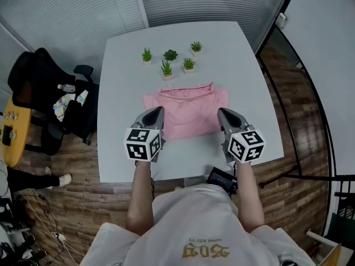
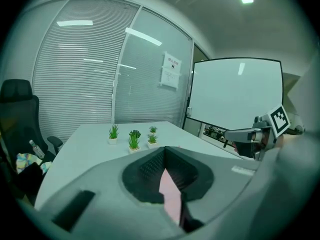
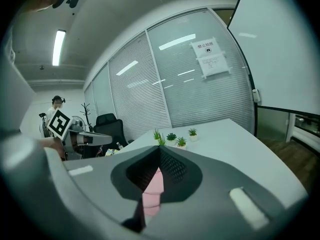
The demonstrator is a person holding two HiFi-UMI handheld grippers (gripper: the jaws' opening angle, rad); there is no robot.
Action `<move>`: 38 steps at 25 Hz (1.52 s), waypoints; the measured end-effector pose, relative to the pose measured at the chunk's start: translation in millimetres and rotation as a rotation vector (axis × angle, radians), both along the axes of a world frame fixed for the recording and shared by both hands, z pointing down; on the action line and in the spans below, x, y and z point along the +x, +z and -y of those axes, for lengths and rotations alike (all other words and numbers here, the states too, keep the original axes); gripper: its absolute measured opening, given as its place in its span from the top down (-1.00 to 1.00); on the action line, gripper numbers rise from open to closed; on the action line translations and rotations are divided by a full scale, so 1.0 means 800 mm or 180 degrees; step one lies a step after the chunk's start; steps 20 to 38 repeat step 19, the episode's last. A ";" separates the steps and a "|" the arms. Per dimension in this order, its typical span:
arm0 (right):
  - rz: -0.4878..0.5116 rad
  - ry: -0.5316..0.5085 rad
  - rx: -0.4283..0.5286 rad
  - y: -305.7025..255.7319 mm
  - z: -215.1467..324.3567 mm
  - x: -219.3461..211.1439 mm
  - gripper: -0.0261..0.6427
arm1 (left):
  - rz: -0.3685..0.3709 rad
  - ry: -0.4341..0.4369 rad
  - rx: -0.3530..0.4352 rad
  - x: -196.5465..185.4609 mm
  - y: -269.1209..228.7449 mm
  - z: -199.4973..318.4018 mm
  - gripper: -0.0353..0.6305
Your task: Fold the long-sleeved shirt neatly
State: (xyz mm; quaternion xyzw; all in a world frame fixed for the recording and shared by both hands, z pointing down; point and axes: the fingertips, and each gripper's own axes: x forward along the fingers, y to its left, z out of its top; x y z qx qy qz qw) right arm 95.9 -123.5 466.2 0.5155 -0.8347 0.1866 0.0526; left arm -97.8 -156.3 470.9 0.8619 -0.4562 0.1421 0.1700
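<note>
A pink long-sleeved shirt (image 1: 188, 115) lies folded into a flat rectangle on the white table (image 1: 122, 98). My left gripper (image 1: 160, 111) hovers over its left part and my right gripper (image 1: 221, 111) over its right part, both raised off the cloth. Each is shut, with the jaws meeting at the tips. In the left gripper view the closed tips (image 2: 164, 149) show a strip of the pink shirt (image 2: 171, 196) through the slit below them. The right gripper view is much the same: closed tips (image 3: 159, 149) over the pink shirt (image 3: 151, 191). Neither gripper holds cloth.
Several small potted plants (image 1: 169, 60) stand on the table beyond the shirt. A black device (image 1: 222, 177) sits at the near table edge by my right arm. A black office chair (image 1: 50, 93) with clutter stands left of the table, and blinds cover the glass wall behind.
</note>
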 end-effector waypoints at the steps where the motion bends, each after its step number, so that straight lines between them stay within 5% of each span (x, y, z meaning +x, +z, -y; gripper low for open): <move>1: -0.0002 -0.0002 0.0002 0.000 -0.001 0.000 0.89 | 0.0002 0.0008 -0.0001 0.002 0.000 -0.001 0.88; 38: 0.0000 -0.0042 -0.0029 0.000 0.001 0.008 0.89 | -0.0064 0.0147 -0.0021 0.025 -0.001 0.000 0.88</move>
